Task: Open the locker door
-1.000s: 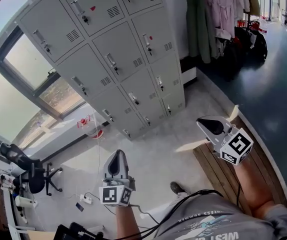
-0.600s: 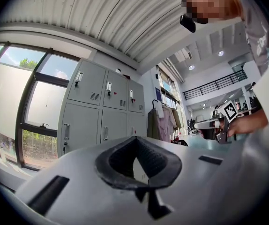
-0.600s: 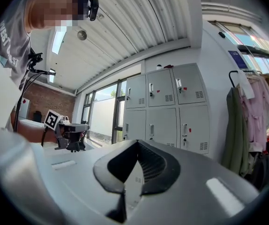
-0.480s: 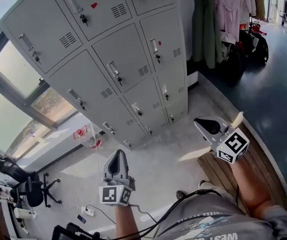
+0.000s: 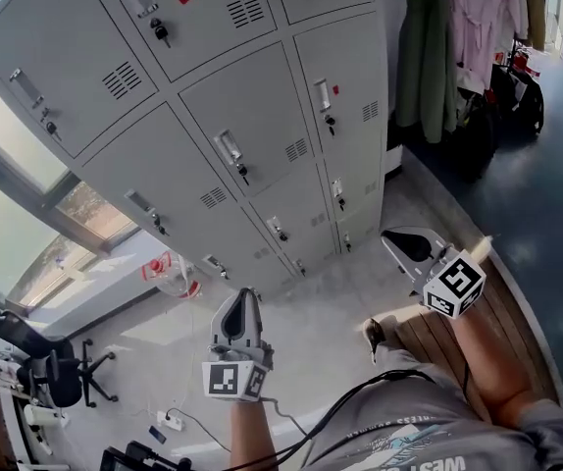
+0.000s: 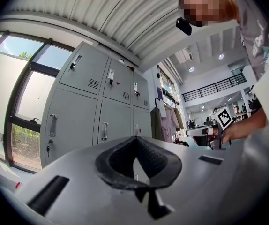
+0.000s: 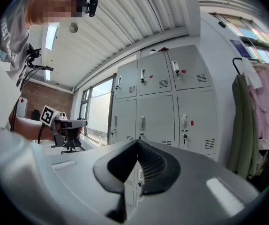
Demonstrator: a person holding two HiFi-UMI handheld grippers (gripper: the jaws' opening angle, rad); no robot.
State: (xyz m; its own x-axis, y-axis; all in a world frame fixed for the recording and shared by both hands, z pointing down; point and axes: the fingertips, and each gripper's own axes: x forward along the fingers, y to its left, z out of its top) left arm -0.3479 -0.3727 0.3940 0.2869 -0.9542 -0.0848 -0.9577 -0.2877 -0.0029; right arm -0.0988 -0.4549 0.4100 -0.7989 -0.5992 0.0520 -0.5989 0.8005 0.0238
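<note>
Locker bank (image 5: 76,57) fills the upper head view: a grid of grey steel doors, all shut, standing on the floor between the window (image 5: 17,194) and the hanging coats (image 5: 436,57). I can't tell which door is the target. My guess is the middle locker door (image 5: 272,116), which sits most squarely ahead.

Left gripper (image 5: 246,300) and right gripper (image 5: 397,243) are both over bare floor, well apart from the lockers and pointing at them. In both gripper views the jaws are closed tip to tip with nothing between them. This reads as the approach step, no contact yet.

Risks from here:
- Arriving with closed jaws means they bump the handle (image 5: 229,149) instead of straddling it. Open them first.
- The handle is slim and slick-looking, so a shallow pinch slips off on the pull.
- Lock (image 5: 244,174) sits just below with what looks like a key hanging. If it's locked, the pull only strips the grip.
- Neighbouring handles look identical, so grabbing the wrong door is easy.
- The free gripper could be parked in the door's swing path.
</note>
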